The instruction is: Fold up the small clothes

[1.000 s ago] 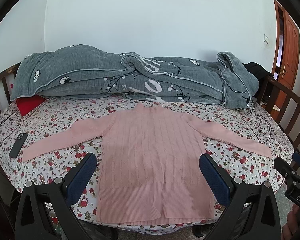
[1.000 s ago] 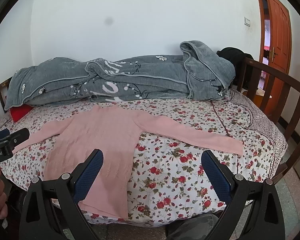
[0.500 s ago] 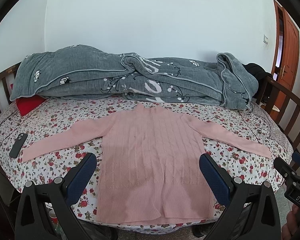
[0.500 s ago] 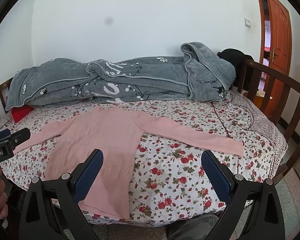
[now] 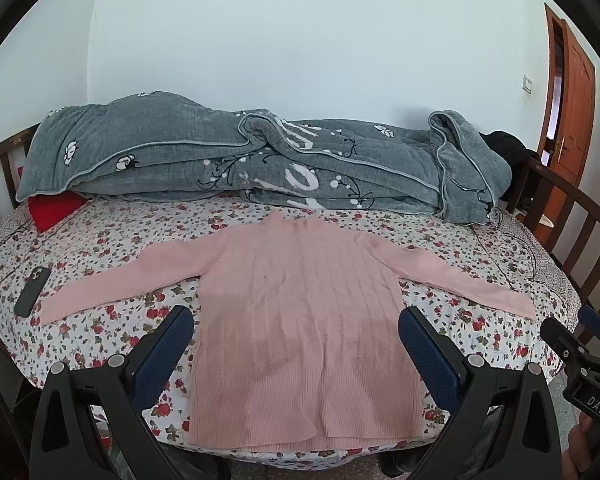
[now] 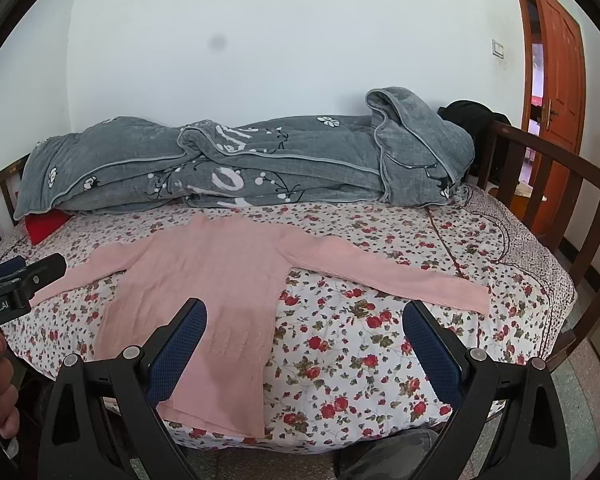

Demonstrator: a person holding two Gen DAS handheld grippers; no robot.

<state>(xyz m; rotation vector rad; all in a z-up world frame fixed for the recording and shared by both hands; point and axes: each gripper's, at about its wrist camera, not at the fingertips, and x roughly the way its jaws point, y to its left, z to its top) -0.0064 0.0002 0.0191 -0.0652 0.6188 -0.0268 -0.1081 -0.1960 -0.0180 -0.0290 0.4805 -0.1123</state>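
Sweater (image 5: 300, 320): one pink ribbed knit, spread flat with both sleeves out, directly ahead of the left gripper (image 5: 296, 344), whose two blue-padded fingers stand wide apart, holding nothing, above the hem. The right gripper (image 6: 304, 340) hovers with its two fingers equally spread and empty; the sweater body lies ahead and to its left, one sleeve reaching across in front of it. Beneath is the bed (image 6: 380, 340) with a floral sheet. Left of the left gripper, beyond the sleeve cuff, lies one dark phone (image 5: 32, 291). Farther ahead sit one red pillow (image 5: 54, 210) and one rumpled grey quilt (image 5: 260, 160). One wooden door (image 6: 556, 80) stands far right.
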